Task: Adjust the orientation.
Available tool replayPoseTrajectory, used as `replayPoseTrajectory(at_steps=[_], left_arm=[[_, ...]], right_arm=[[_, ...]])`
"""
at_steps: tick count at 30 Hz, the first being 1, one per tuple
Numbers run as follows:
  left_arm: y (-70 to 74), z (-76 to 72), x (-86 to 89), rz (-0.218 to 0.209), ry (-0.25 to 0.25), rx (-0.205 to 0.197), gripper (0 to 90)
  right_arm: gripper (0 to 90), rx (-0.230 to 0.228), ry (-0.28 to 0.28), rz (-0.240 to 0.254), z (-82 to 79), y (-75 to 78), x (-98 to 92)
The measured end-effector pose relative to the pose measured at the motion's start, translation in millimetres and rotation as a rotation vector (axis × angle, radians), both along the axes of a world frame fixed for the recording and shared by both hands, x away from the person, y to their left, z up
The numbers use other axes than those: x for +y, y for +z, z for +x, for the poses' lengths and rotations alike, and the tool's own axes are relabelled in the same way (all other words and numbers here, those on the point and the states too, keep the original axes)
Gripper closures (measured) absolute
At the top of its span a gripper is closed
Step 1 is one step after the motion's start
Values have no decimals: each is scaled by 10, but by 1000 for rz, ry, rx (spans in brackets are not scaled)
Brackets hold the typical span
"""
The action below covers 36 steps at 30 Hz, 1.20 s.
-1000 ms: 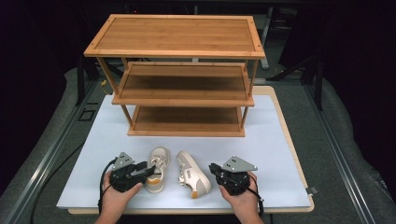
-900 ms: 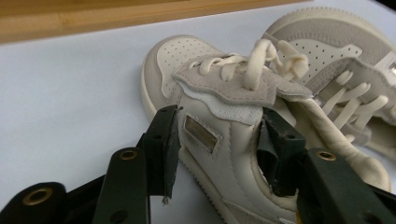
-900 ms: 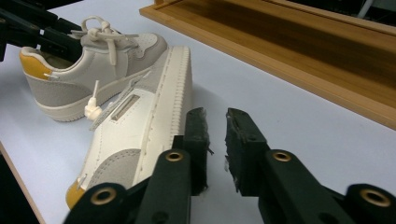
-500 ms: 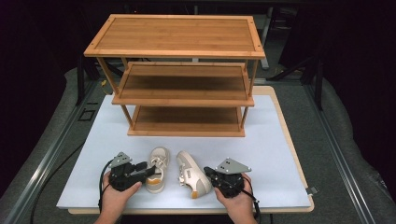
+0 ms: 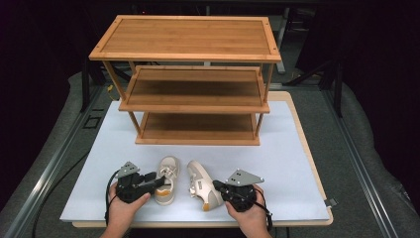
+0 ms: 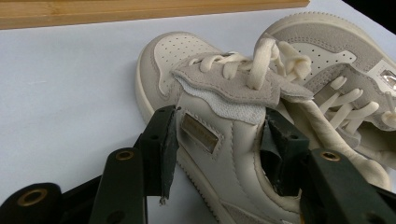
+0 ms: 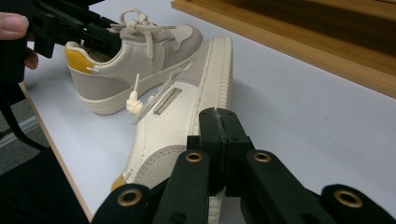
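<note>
The left gripper (image 5: 159,181) straddles the upright sneaker (image 6: 210,140) at its collar, pads against both sides. The right gripper (image 5: 218,187) has its jaws pressed together beside the tipped sneaker (image 7: 177,116), whose heel they hide. Both shoes lie on the white mat (image 5: 297,163) before the wooden rack (image 5: 193,104).

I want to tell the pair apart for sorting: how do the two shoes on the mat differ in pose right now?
The left shoe stands upright on its sole, while the right shoe lies tipped on its side. The left gripper has its jaws on either side of the left shoe's ankle; the right gripper, jaws together, sits at the right shoe's sole edge. Both are cream and grey with yellow heels.
</note>
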<state>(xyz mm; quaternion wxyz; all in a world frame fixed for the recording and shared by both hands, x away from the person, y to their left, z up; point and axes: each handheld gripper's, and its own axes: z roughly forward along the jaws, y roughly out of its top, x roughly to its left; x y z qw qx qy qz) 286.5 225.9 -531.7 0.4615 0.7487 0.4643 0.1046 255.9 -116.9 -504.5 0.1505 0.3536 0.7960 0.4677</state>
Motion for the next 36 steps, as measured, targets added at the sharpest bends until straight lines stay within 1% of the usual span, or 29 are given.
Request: replayPoseTrajectory(at_steps=[2, 3, 4, 5, 6, 9, 11, 14, 20, 21, 22, 23, 24, 26, 29, 30, 31, 32, 34, 35, 36], left_arm=[[1, 1, -1, 2, -4, -2, 508], [3, 3, -2, 4, -6, -1, 507], [3, 3, -2, 4, -6, -1, 507], [2, 6, -1, 2, -7, 0, 507], [2, 6, -1, 2, -7, 0, 506], [1, 6, -2, 0, -5, 2, 507], [3, 10, -7, 3, -4, 4, 506], [7, 20, -10, 13, -13, 4, 507], [6, 31, -12, 15, -15, 4, 506], [6, 29, -16, 12, -12, 7, 507], [6, 29, -16, 12, -12, 7, 507], [4, 34, -17, 11, -13, 9, 507], [4, 36, -15, 11, -14, 11, 505], [4, 36, -16, 11, -14, 11, 505], [-2, 33, -9, 6, -13, 10, 505], [-4, 31, -7, 5, -12, 9, 505], [-4, 27, -6, 5, -11, 9, 508], [-4, 27, -6, 5, -11, 9, 509], [-2, 29, -10, 5, -12, 8, 509], [-3, 31, -9, 4, -12, 10, 508], [-2, 31, -9, 3, -10, 12, 508]], right_arm=[[900, 2, -5, -1, 11, -5, -10], [900, 8, -8, 14, 26, -14, -28], [900, 8, -8, 14, 26, -14, -28], [900, 14, -21, 7, 32, -11, -47], [900, 14, -21, 7, 32, -11, -47], [900, 26, -47, 20, 57, -26, -100], [900, 34, -50, 25, 62, -32, -122], [900, 27, -58, 17, 74, -40, -140], [900, 38, -87, 0, 117, -55, -197], [900, 53, -106, 10, 141, -76, -231], [900, 53, -106, 10, 141, -76, -231], [900, 69, -119, 37, 170, -102, -269], [900, 85, -118, 44, 185, -111, -292], [900, 92, -127, 44, 201, -122, -309], [900, 148, -158, 9, 287, -209, -394], [900, 148, -158, 9, 287, -209, -394], [900, 188, -167, 16, 326, -270, -431], [900, 188, -167, 16, 326, -270, -431], [900, 209, -164, 54, 350, -292, -464], [876, 198, -179, 31, 337, -279, -467], [843, 184, -184, 22, 325, -270, -465]])
